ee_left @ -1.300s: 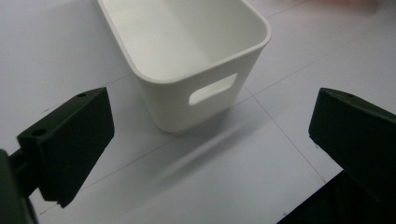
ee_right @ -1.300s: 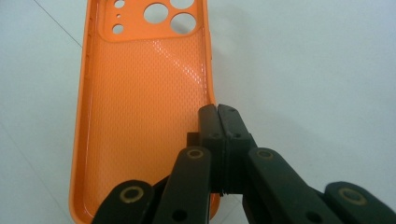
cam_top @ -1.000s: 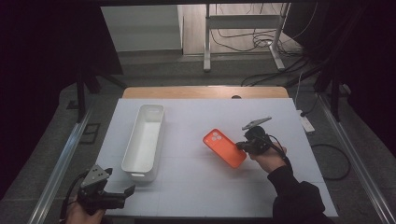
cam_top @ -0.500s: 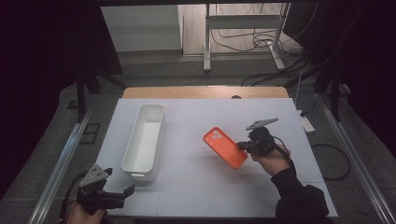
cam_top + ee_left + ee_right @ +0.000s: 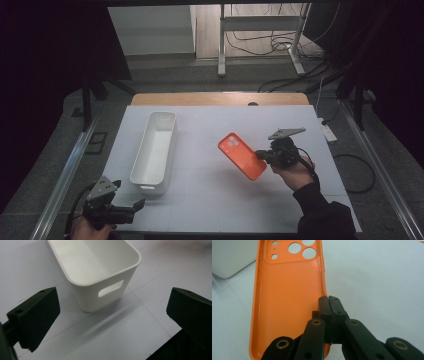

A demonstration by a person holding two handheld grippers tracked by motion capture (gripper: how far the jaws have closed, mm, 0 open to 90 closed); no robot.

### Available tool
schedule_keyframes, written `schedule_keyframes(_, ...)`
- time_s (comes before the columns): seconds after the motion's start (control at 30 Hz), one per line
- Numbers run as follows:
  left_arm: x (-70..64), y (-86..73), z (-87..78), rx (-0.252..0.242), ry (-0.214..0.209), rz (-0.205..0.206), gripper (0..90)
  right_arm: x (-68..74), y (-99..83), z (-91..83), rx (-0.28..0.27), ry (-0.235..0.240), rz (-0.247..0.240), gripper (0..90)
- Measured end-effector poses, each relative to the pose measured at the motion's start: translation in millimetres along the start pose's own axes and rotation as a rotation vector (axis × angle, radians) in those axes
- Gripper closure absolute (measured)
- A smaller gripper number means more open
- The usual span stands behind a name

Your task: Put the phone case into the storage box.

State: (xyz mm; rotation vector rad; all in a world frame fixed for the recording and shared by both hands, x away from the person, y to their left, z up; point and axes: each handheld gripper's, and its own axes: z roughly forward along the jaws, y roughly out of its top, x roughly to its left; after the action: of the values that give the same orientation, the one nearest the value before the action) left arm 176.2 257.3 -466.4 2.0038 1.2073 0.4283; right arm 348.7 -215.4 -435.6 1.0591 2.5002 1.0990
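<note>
A white table top with faint grid lines fills the lower middle of the high view, a strip of wood along its far edge, with dark grey floor, loose cables and a metal frame's legs in the dim room at the top. Your left gripper, at the lower left corner and partly cut off by the frame edge, has its jaws spread wide with nothing between them, facing the near end of the one white bin at centre left. Your right gripper, at centre right, has its jaws pressed together on the edge of the one orange phone case, which sits tilted at the centre; whether the case touches the table is hard to make out.
</note>
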Motion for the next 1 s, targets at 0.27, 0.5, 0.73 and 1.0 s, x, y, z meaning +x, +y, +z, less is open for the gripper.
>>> schedule_keyframes(0.27, 1.7, 1.1, 1.4, 0.015, 0.001, -0.019, 0.0, 6.1, -1.6, -8.7, -0.024, 0.006, -0.017, 88.8)
schedule_keyframes(0.5, 1.0, 6.1, 1.6, 0.006, -0.014, -0.040, 0.0, 9.6, -5.2, -17.6, -0.048, 0.005, -0.027, 88.8)
schedule_keyframes(0.73, -3.2, 15.7, 0.9, -0.011, -0.048, -0.019, 0.0, 13.9, -6.4, -21.1, -0.060, 0.013, -0.035, 88.8)
schedule_keyframes(1.0, -7.9, 25.8, 1.0, -0.030, -0.095, -0.011, 0.0, 17.0, -8.3, -26.5, -0.075, 0.010, -0.037, 88.8)
